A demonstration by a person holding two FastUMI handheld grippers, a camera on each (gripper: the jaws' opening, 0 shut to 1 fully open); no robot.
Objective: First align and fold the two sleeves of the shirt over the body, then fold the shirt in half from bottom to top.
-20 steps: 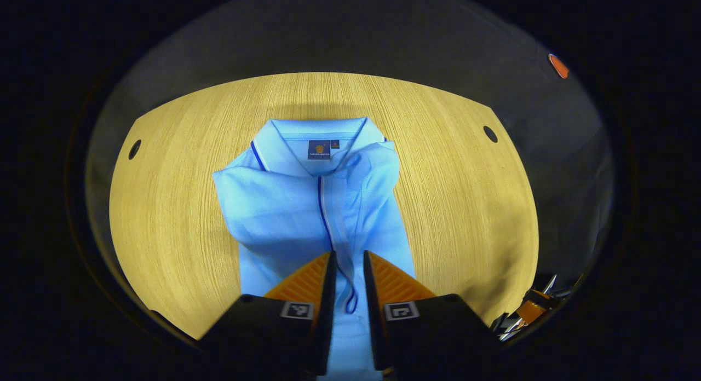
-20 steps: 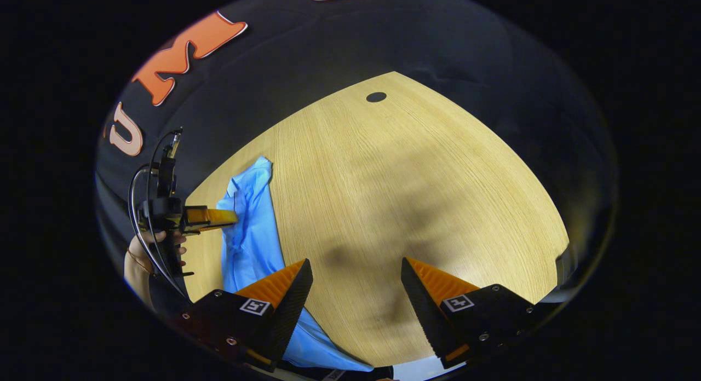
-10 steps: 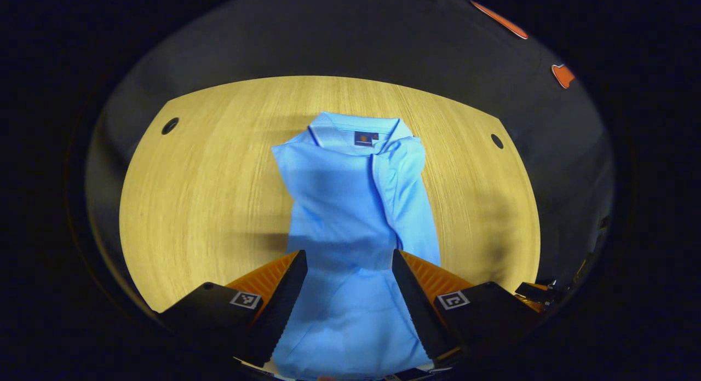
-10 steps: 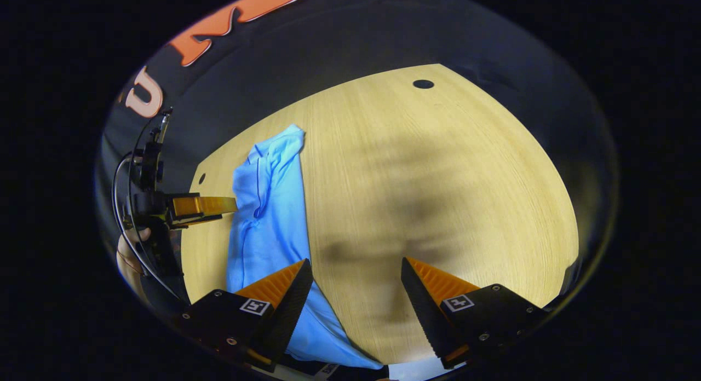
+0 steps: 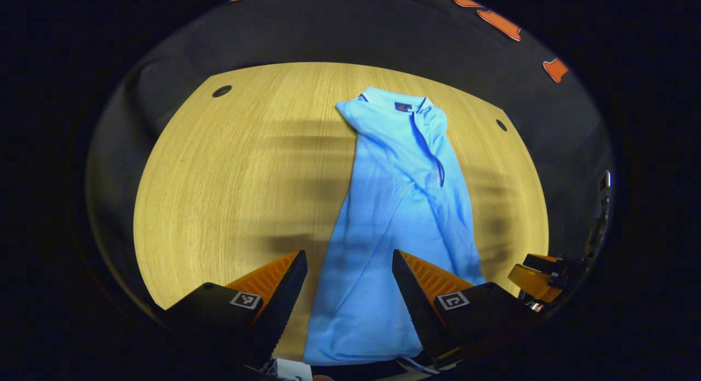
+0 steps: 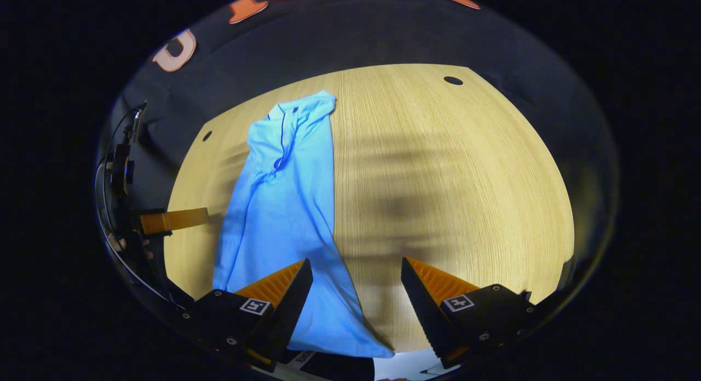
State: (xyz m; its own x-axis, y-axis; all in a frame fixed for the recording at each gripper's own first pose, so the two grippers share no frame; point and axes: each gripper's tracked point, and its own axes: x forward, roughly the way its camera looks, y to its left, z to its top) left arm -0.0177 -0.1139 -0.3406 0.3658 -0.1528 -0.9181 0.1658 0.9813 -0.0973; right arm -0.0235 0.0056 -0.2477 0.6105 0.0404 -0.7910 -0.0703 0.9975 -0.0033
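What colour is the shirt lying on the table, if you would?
Light blue shirt with dark blue piping, clearest in the left gripper view.

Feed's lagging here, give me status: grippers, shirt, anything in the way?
Left gripper open, right gripper open, both above the near hem. Shirt flat on the table, sleeves folded in, bottom fold not yet done. Nothing in the way.

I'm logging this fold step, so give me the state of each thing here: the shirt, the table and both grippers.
shirt: lies flat on the table, collar at the far end, both sleeves folded over the body, bottom half not yet folded up.
left gripper: open, holds nothing, above the shirt's near end.
right gripper: open, holds nothing, near the shirt's bottom hem.
table: wooden top, bears the shirt.
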